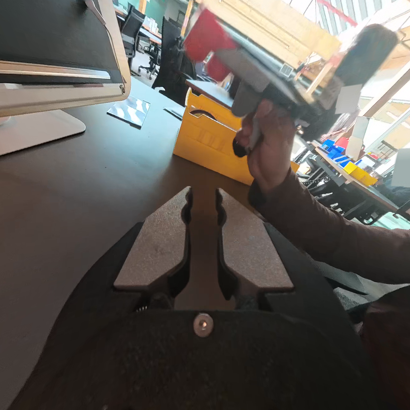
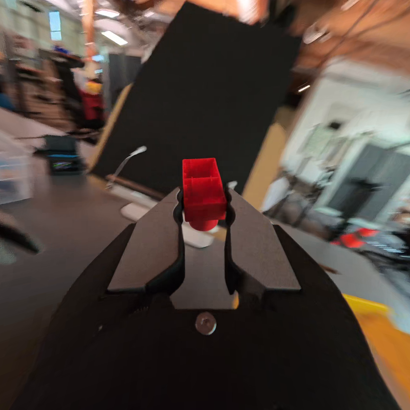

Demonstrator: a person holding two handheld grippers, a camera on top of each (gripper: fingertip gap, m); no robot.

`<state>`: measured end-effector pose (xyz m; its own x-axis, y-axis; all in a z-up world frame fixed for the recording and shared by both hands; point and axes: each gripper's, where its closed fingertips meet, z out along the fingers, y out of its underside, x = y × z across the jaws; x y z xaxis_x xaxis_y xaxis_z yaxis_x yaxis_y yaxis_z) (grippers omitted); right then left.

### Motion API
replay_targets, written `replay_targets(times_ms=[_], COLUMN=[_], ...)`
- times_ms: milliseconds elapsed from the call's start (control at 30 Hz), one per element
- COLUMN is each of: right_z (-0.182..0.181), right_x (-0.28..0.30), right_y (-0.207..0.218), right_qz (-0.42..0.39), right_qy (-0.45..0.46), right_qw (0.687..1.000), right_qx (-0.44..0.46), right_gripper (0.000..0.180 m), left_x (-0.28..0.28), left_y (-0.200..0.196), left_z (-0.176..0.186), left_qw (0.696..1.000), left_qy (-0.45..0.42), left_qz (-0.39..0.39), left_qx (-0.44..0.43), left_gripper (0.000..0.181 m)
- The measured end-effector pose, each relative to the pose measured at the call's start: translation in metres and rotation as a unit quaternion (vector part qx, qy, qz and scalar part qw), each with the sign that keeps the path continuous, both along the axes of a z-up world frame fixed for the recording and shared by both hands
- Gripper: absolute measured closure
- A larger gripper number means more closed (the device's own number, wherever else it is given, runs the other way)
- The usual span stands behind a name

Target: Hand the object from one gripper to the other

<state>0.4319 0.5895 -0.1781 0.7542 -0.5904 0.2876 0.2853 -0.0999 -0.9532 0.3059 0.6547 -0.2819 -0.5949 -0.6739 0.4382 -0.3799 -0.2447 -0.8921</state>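
At the left we see a silver monitor (image 1: 60,66) standing on the dark bench (image 1: 111,166), its screen dark. Our left gripper (image 1: 203,195) hangs low over the bench, its grey fingers (image 1: 159,239) parted by a narrow gap with nothing between them. Just beyond them a yellow box (image 1: 206,137) rests on the bench; we can read no writing on it. Further right, a bare hand (image 1: 266,142) in a dark sleeve (image 1: 332,233) grips the handle of our right gripper (image 1: 221,55), raised well above the bench, blurred and tilted, its nose pointing up and to the left. At its tip we make out the red block (image 1: 206,35). In the right wrist view, the right gripper (image 2: 204,199) has its fingers (image 2: 250,244) closed on the red block (image 2: 203,188), pinched at its lower half, open hollow cells facing us and a round stud below. Behind it a black panel (image 2: 199,99) leans.
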Motion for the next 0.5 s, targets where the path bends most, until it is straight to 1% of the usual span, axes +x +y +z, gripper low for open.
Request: replay_targets(times_ms=[67, 100, 167, 233, 300, 367, 467, 500], right_z=[0.027, 0.038, 0.044, 0.033, 0.010, -0.004, -0.025, -0.029], right_x=[0.009, 0.012, 0.022, 0.037, 0.054, 0.065, 0.069, 0.070], right_y=[-0.036, -0.052, -0.071, -0.076, -0.081, -0.088, -0.084, -0.085], right_qz=[-0.099, -0.139, -0.185, -0.210, -0.235, -0.253, -0.226, -0.229], right_qy=[-0.067, -0.088, -0.086, -0.042, 0.018, 0.052, 0.119, 0.126], right_qw=[0.992, 0.985, 0.977, 0.977, 0.970, 0.962, 0.959, 0.957], right_qx=[0.039, 0.056, 0.057, 0.008, -0.058, -0.089, -0.120, -0.130], right_gripper=[0.147, 0.147, 0.147, 0.146, 0.147, 0.147, 0.146, 0.146], left_x=[0.000, 0.000, 0.000, 0.000, 0.000, 0.000, -0.001, -0.001], left_y=[-0.001, -0.001, 0.000, -0.001, -0.002, -0.001, -0.001, -0.001], left_z=[0.000, 0.001, 0.001, 0.001, 0.000, 0.000, 0.001, 0.001], left_qw=[1.000, 1.000, 1.000, 1.000, 1.000, 1.000, 1.000, 1.000], left_qy=[-0.005, -0.007, -0.006, -0.003, -0.001, -0.002, -0.004, -0.004], left_qz=[-0.001, 0.000, 0.000, -0.003, -0.006, -0.005, -0.005, -0.005], left_qx=[0.002, 0.002, 0.000, -0.005, -0.008, -0.006, -0.008, -0.009], left_gripper=[0.167, 0.168, 0.169, 0.169, 0.169, 0.168, 0.169, 0.169])
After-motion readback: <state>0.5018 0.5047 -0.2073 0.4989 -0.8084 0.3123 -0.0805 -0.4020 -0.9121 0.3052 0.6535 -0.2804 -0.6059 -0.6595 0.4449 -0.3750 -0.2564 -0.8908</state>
